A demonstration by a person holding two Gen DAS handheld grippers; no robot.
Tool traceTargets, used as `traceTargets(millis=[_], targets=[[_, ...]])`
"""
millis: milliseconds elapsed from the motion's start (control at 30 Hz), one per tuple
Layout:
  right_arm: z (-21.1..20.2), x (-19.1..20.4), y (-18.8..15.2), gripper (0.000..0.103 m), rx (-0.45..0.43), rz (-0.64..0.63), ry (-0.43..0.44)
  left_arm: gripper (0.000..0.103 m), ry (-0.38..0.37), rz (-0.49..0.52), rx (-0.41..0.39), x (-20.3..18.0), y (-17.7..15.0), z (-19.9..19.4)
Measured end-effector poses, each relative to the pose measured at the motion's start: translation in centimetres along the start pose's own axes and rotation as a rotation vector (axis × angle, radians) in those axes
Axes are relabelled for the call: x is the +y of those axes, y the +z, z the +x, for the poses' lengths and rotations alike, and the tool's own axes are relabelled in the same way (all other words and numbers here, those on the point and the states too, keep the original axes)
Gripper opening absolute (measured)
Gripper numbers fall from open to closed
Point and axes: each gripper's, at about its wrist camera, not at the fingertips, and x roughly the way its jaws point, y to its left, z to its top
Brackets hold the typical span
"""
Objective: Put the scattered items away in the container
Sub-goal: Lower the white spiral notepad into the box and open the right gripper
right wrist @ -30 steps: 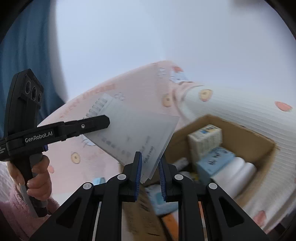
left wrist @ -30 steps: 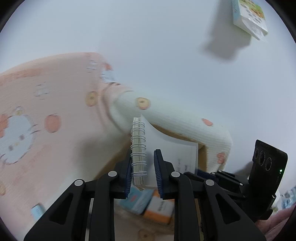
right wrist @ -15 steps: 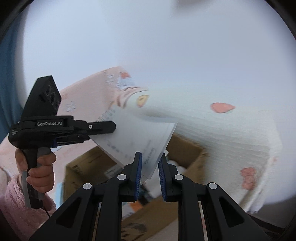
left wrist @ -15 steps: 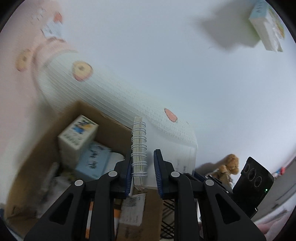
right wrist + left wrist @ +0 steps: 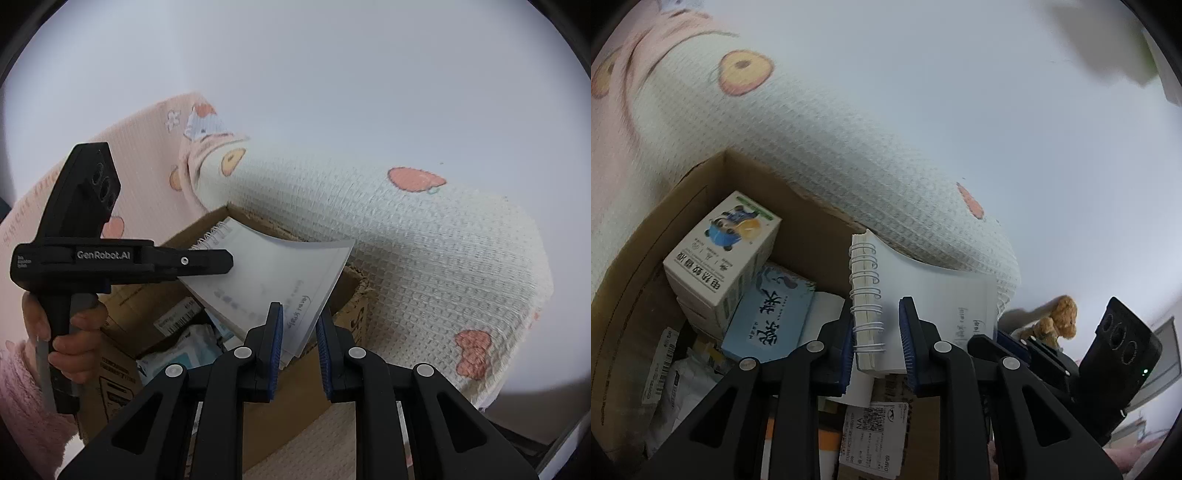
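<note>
Both my grippers are on the same notebook [image 5: 923,295], held over the open cardboard box [image 5: 701,177].

Left gripper [image 5: 875,339]: on the spiral-bound edge. Jaws have just been opening a bit w/ the binding between them; coil touches one blue pad, the other pad looks to stand just off the cover, so I read it as a loosening hold, not a firm clamp. Right gripper [image 5: 299,343]: clenched on the loose corner of the pages, opposite the spiral.

Handling, my guess:
- light, no weight issue
- spine side is stiff (wire coil + stacked pages), best place to grip
- free edge is floppy; top sheets already bow in the right-wrist view, thin paper could crease or tear if the two grips pull apart
- smooth cover, may slip once a pad lets go, so drop it flat, low over the box

Box is part full: white carton w/ cartoon print [image 5: 724,254], blue packet [image 5: 768,314], plastic-wrapped bits, labels. Notebook should lie on top of those.

Surroundings: box sits against soft waffle-weave bedding [image 5: 424,258], cream w/ peach prints, pink part behind. So the base is soft, box may tip if pushed. Plain pale wall behind. Small brown plush toy [image 5: 1060,317] off to the side.
</note>
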Motion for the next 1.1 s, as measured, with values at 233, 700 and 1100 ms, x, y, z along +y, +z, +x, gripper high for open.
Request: traceTargets(millis=[233, 700, 1100], targets=[[1.4, 1.3, 0.6, 0.015, 0.029, -0.048, -0.018, 0.040, 0.069, -0.069, 0.043, 2.2, 0.0, 1.0], [1.0, 2.7, 1.7, 0.017, 0.073, -0.138, -0.065, 0.043, 0.222, -0.114, -0.025, 2.3, -2.5, -2.2], [7.2, 6.5, 1.7, 0.029, 0.412, -0.195, 0.049, 0.021, 0.156, -0.347, 0.103, 6.7, -3.6, -0.4]])
